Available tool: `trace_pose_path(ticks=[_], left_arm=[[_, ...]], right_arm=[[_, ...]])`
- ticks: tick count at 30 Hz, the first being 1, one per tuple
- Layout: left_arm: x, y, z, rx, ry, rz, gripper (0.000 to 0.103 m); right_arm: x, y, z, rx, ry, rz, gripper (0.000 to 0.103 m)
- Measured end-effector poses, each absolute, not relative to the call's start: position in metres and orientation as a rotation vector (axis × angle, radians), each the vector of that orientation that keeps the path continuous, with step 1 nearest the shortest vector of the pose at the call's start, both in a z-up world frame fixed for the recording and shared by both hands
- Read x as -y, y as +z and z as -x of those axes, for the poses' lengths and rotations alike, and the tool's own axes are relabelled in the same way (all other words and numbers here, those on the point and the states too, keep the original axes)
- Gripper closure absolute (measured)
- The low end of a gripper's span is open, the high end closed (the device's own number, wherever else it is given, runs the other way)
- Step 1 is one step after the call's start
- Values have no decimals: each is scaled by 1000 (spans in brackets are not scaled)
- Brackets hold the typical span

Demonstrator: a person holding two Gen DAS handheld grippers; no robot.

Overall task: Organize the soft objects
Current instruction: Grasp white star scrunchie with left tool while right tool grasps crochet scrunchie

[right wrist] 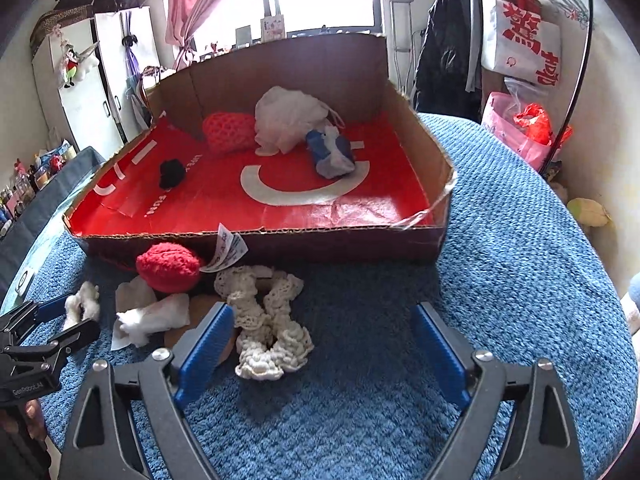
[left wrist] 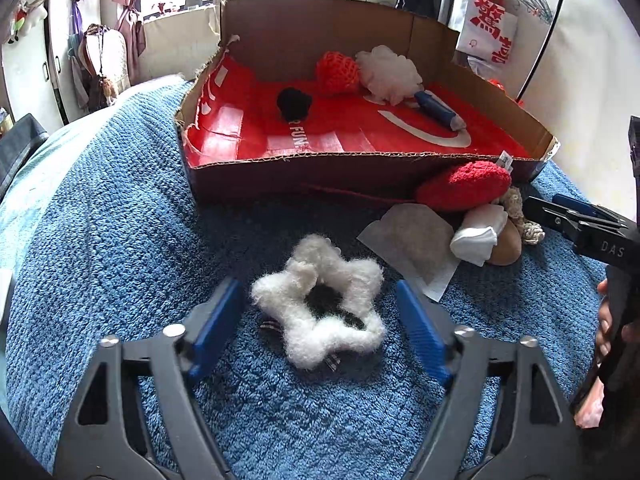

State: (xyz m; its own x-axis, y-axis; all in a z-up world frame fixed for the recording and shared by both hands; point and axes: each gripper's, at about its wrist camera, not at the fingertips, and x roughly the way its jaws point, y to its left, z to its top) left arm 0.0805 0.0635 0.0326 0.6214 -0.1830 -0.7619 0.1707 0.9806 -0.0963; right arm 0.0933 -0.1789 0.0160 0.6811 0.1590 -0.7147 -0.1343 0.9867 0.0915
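Observation:
A white fluffy star-shaped scrunchie (left wrist: 320, 306) lies on the blue blanket between the open fingers of my left gripper (left wrist: 320, 320). A cream crochet scrunchie (right wrist: 266, 320) lies by the left finger of my open right gripper (right wrist: 322, 340). A red knitted piece (right wrist: 168, 266) (left wrist: 464, 186), white wads (right wrist: 154, 318) (left wrist: 476, 236) and a brown round object (left wrist: 506, 246) lie in front of the cardboard box (right wrist: 280, 240) (left wrist: 320, 168). Inside the box are a red strawberry toy (left wrist: 338, 72), a white mesh puff (left wrist: 388, 72), a black pompom (left wrist: 294, 104) and a blue roll (left wrist: 438, 110).
A paper sheet (left wrist: 416, 246) lies under the wads. The blue blanket (right wrist: 520, 240) covers the bed. A clothes rack with bags (right wrist: 520, 40) stands at the back right, white cabinets (right wrist: 92, 80) at the back left. The left gripper shows in the right wrist view (right wrist: 60, 324).

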Motion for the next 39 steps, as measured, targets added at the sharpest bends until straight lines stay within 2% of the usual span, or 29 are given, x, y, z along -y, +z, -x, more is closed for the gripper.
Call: trace_pose_path(ticks=[2,4,5,6,7,8,27,28,29,30,31,32,34,36,39], left_arm=[[-62,31,-84,-887,-222,10,48],[-60,32,-83,-878,-258,12,51],[-59,33,-83,-878,-274,14,56],[-57,34,-82,-875,-286,13,61],[-56,36,-81,-868,-296,10,70],[-55,38,-81,-861,-307,9,74],[-57,37,-76,-854,-354,14,74],[-57,37,-75,-851,-357,13,69],[-57,37,-76,-850,-355,12,46],[-57,36,-76,-852,-350,9,32],[-58,36,-75,-854,-338,8,19],[-58,37,-73,-843,-328,8,19],[-57,38,-71,-829,-340,2,19],[-56,37,-71,-837,-334,-15,19],[-53,35,-74,-851,-329,-33,19]], right_arm=[[177,11,-100,-835,197,-38,26],[173,6,-102,-856,256,-49,54],[171,7,-101,-854,285,-57,64],[171,9,-98,-843,315,-76,80],[169,11,-96,-833,312,-76,87],[167,14,-94,-819,301,-59,89],[189,17,-63,-830,263,-77,88],[190,16,-62,-830,257,-74,87],[190,15,-62,-831,256,-72,87],[191,15,-61,-827,255,-76,86],[192,14,-61,-826,252,-80,79],[192,14,-61,-827,248,-76,74],[192,14,-59,-816,236,-61,41],[192,14,-58,-804,243,-57,28],[186,11,-58,-807,247,-32,28]])
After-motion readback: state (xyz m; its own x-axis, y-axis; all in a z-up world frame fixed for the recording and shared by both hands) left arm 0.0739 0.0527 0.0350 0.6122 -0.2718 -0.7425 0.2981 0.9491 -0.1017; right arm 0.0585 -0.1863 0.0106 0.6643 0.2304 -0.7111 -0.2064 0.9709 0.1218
